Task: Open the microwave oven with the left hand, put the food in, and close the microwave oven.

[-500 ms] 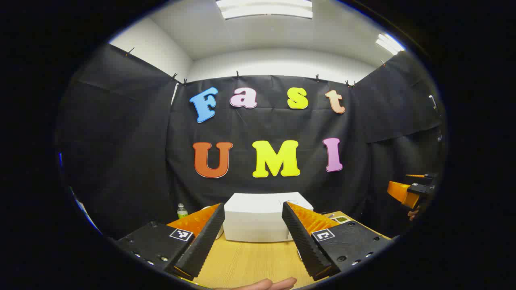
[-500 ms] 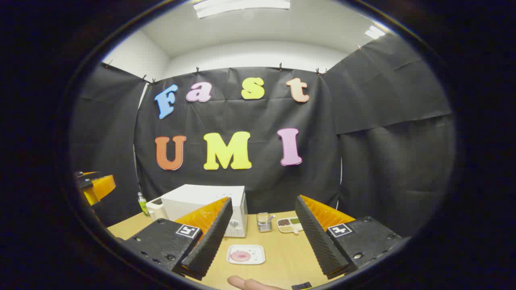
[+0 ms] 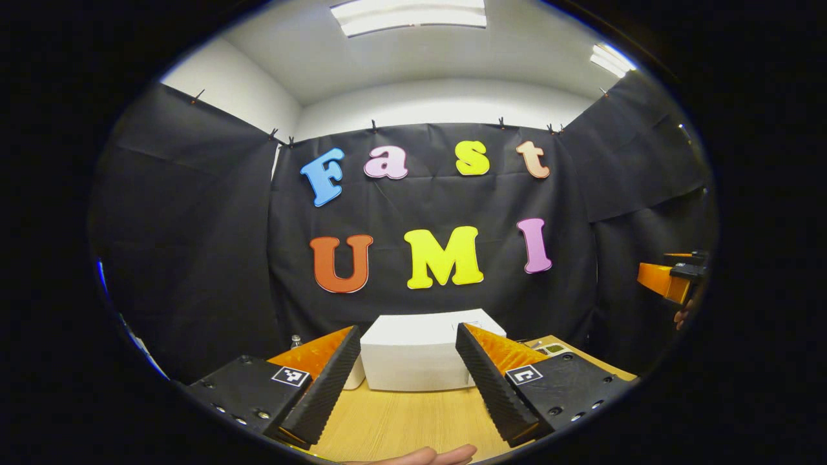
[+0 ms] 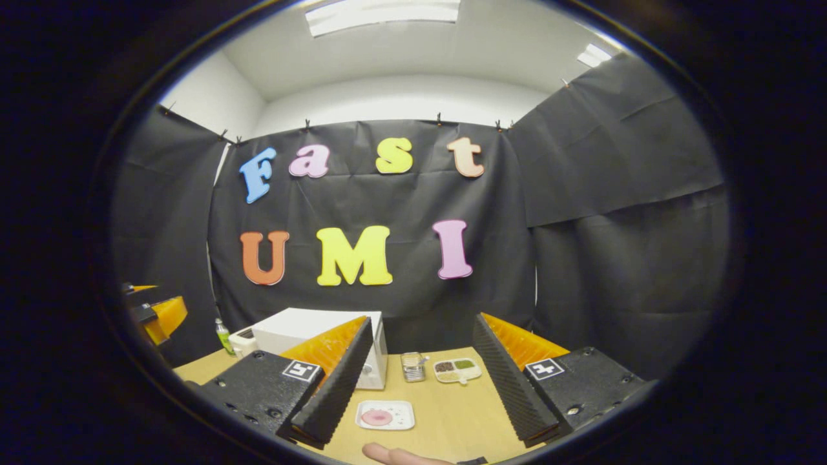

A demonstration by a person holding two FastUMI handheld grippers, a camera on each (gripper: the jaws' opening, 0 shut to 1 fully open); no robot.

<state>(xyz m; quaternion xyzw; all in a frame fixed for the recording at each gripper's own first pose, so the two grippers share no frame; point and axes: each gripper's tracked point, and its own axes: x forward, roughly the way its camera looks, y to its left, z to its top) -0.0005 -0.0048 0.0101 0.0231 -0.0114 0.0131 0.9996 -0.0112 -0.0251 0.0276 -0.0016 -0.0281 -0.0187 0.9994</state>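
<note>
Right tongs [image 4: 417,394] above plated food [image 4: 376,417].

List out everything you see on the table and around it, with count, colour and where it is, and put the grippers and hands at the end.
White box-shaped microwave oven: one, white, back of the table, door shut.
White square plate with pink food: one, white and pink, in front of the microwave, near the table's front edge.
Small clear container: one, clear, right of the microwave.
White divided dish: one, white with dark and green fillings, right of the container.
Small green-labelled bottle: one, far left of the table.
Wooden table: one, light wood.
Left gripper: one, black and orange, fingers apart, empty.
Right gripper: one, black and orange, fingers apart, empty.
Hand: one, bottom edge of the left gripper view.
</note>
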